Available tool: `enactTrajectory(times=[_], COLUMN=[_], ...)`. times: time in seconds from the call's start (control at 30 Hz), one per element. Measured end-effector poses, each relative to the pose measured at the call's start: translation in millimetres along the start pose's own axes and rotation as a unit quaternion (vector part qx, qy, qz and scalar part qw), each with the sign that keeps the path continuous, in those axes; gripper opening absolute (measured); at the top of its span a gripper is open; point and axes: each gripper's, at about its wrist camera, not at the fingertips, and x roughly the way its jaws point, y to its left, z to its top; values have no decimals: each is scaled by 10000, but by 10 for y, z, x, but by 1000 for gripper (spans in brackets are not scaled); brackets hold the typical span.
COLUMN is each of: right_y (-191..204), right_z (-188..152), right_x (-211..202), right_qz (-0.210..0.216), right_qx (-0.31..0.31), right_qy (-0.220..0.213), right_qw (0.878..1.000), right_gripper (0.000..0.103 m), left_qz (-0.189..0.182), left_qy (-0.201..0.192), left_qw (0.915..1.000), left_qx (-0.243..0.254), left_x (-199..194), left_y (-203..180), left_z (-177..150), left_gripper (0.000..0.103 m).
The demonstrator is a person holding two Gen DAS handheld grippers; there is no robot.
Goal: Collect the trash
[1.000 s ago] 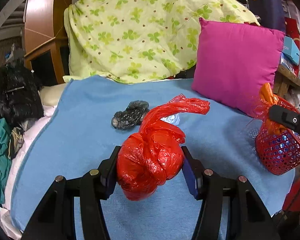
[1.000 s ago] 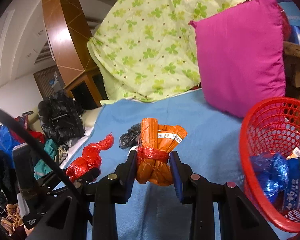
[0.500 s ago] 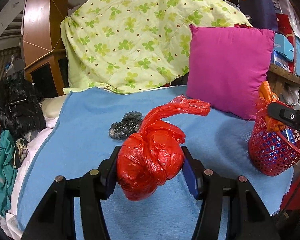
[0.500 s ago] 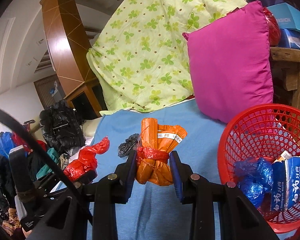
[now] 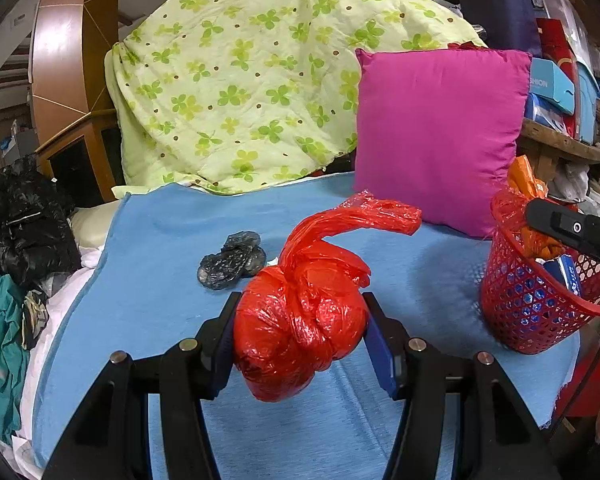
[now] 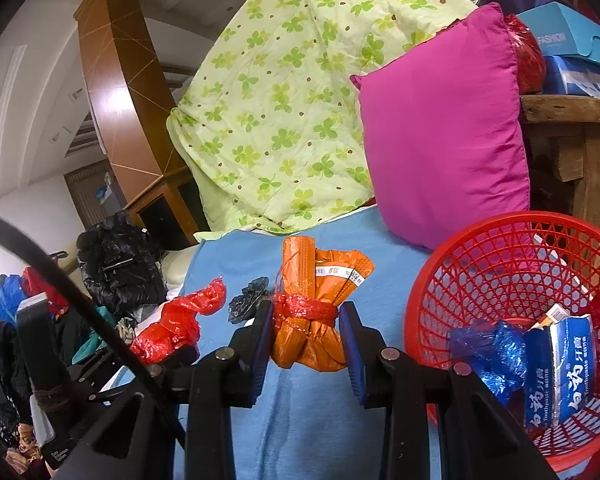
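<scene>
Pinching the red bag [image 5: 300,320] in my left tongs [image 5: 300,328] and the orange packet [image 6: 308,328] in my right tongs [image 6: 306,336], I'm risking a snag on the basket [image 6: 420,292] rim right of them.

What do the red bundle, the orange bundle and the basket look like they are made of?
Red bundle: thin glossy plastic film, crinkled and knotted, with highlights. Orange bundle: printed plastic or foil wrapper, creased, tied with red film; which one is unclear. Basket: rigid moulded red plastic with an open lattice wall and smooth rim.
</scene>
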Motion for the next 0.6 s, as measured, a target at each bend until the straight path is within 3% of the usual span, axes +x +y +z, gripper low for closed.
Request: enactTrajectory(times=[0.6], right_y=[-179], right_z=[121], right_x=[-177], right_qz=[109], right_qx=[290], right_qy=[-297], right_qw=[9991], right_gripper=[35], left_qz=[-112], left_qy=[-90], left_qw=[9997], left_qx=[176], left_x=[-62], left_y=[-260], left_z=[162], left_gripper=[59])
